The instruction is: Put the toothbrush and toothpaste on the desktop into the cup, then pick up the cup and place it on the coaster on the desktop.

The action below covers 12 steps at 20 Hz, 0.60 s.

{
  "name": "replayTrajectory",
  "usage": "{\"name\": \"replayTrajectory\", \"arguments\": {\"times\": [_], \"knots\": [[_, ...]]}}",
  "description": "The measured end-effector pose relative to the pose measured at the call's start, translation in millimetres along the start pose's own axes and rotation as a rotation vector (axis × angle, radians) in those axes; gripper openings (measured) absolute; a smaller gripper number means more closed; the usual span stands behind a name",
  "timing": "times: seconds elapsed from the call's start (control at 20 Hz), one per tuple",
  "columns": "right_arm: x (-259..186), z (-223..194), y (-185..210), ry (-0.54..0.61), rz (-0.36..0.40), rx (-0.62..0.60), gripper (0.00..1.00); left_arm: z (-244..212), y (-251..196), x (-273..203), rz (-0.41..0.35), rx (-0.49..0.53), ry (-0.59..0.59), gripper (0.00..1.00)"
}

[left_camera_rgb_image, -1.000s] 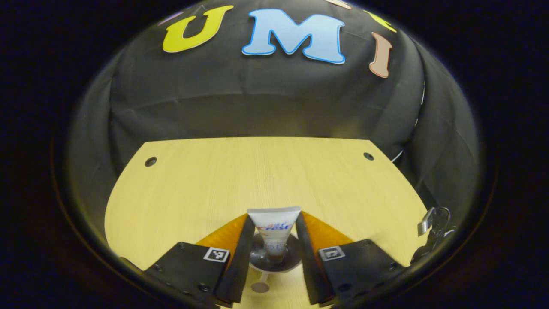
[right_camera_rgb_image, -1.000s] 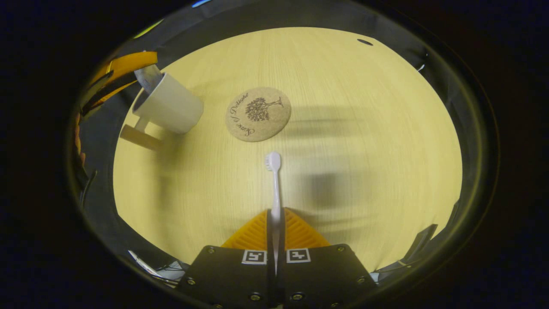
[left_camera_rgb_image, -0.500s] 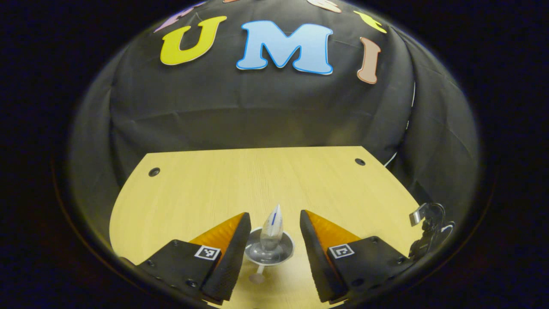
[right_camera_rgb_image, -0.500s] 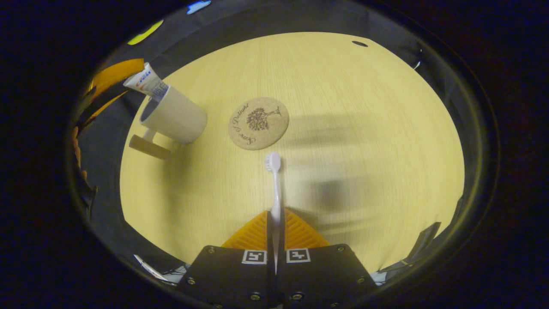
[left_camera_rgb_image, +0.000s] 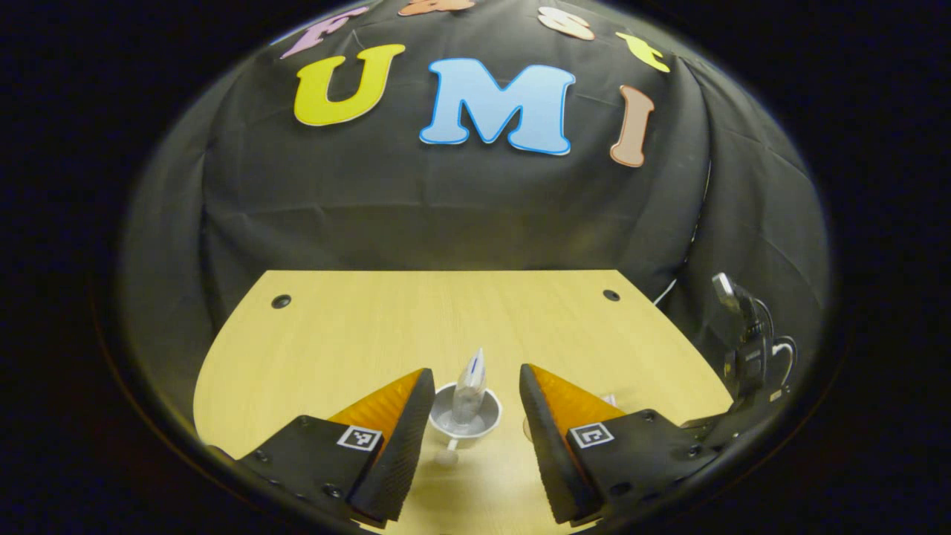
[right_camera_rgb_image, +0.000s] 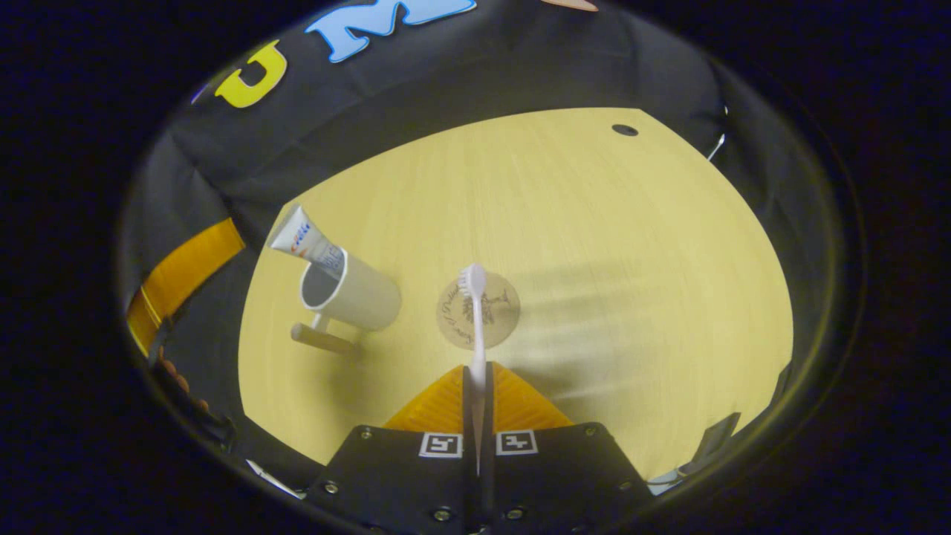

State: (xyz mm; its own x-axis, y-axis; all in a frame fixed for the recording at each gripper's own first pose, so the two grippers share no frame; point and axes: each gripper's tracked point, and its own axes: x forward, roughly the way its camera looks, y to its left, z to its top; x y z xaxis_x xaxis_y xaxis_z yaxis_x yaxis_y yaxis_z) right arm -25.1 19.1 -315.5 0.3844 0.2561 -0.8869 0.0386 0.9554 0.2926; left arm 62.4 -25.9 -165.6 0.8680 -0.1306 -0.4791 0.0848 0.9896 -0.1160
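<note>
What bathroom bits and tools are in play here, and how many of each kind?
Cup: 1
Toothpaste: 1
Toothbrush: 1
Coaster: 1
Grippers: 2, the left gripper and the right gripper
Total: 6

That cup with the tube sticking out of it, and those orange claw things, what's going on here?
A person is tidying a desk with two hand-held grippers. The toothpaste already stands in the cup, and the left gripper is open above it. The right gripper is shut on the toothbrush, held above the desk, not yet in the cup. The cup stands beside the coaster, not on it.
</note>
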Motion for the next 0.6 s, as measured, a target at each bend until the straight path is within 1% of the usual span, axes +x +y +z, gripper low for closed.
{"name": "replayTrajectory", "arguments": {"times": [0.25, 0.45, 0.6], "knots": [[-0.3, 47.6, 45.0, -0.084, 0.062, -0.002, 0.03, -11.7, 40.6, -39.9, 0.061, -0.069, -0.006, 0.77], [3.3, 78.1, 81.0, -0.124, 0.108, 0.017, 0.02, -22.6, 88.3, -70.2, 0.136, -0.11, -0.005, 0.77], [12.1, 101.3, 103.2, -0.156, 0.119, 0.038, 0.02, -31.7, 121.2, -90.0, 0.193, -0.135, -0.003, 0.77]]}}
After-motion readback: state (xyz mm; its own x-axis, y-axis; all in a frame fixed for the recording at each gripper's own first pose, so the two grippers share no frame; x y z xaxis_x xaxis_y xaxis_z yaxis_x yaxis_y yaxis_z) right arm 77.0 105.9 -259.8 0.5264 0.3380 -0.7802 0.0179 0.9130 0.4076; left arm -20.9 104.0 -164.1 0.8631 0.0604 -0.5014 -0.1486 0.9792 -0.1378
